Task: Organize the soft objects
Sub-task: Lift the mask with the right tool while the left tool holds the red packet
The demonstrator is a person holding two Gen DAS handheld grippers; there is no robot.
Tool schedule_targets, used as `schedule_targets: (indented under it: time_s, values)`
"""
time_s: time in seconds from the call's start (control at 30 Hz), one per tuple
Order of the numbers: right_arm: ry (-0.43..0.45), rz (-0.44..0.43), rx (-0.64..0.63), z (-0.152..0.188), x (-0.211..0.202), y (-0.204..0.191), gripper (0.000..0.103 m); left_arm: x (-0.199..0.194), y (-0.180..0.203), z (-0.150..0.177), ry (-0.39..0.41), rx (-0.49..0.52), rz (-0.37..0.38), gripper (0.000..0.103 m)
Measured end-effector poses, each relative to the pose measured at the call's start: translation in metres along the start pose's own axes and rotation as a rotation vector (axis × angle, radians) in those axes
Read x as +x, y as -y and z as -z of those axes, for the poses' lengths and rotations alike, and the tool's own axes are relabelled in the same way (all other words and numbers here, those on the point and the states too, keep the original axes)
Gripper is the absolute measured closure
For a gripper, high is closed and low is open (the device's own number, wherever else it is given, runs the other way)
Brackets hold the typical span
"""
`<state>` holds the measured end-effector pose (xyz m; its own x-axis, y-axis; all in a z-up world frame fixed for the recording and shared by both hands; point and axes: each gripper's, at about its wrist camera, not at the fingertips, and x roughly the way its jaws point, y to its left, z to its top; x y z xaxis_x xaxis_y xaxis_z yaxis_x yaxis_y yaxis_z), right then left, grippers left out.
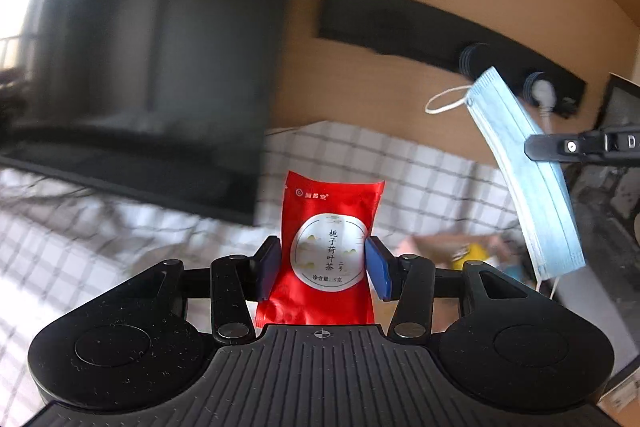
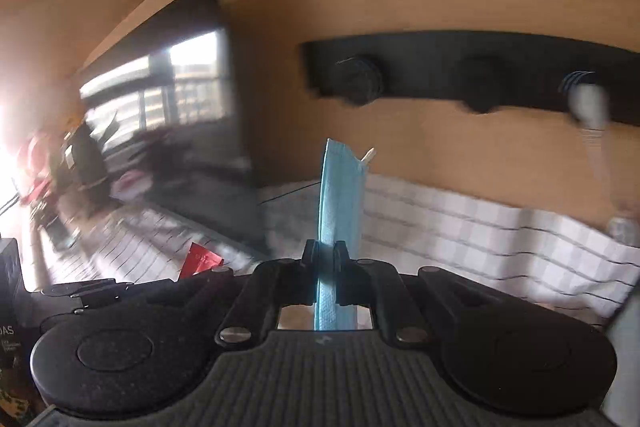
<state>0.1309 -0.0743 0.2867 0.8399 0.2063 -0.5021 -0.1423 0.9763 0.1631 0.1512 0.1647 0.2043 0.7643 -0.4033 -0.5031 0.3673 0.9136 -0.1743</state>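
Red tea sachet [image 1: 326,247] with a white round label standing upright at frame centre, left tool [image 1: 326,265] pinching its sides, pleated blue face mask [image 2: 338,211] hanging edge-on, right tool [image 2: 327,263] clamping it, checked cloth [image 1: 400,163] lying behind both.

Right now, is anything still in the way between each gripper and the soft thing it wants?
Nothing visible: the left gripper is shut on the red tea packet, and the right gripper is shut on the blue face mask.

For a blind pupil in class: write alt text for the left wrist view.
The left gripper holds a red tea sachet upright between its blue pads. To the right, a blue face mask hangs from the right gripper above a checked cloth.
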Motion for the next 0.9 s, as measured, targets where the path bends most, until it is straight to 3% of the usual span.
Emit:
schedule_targets:
  time_s: [0.13,0.33,0.43,0.57,0.63,0.77,0.9]
  values:
    - [0.050,0.069,0.085,-0.001,-0.023,0.053,0.096,0.033,0.048,-0.007,-0.011,0.005,0.098,0.052]
    - [0.147,0.219,0.109,0.016,-0.035,0.098,0.095,0.098,0.118,0.005,-0.083,0.026,0.211,0.051]
    - [0.151,0.228,0.151,0.027,-0.027,0.118,0.095,0.132,0.139,0.018,-0.123,-0.011,0.265,0.050]
    - [0.136,0.199,0.237,0.039,-0.008,0.142,0.095,0.178,0.134,0.045,-0.207,-0.109,0.351,0.047]
    - [0.131,0.201,0.281,0.053,0.000,0.150,0.095,0.196,0.133,0.058,-0.269,-0.113,0.314,0.044]
    - [0.074,0.245,0.281,0.093,0.010,0.151,0.094,0.211,0.141,0.075,-0.320,0.025,0.155,0.042]
    - [-0.035,0.319,0.111,0.139,0.014,0.124,0.091,0.219,0.145,0.085,-0.360,0.079,0.179,0.035]
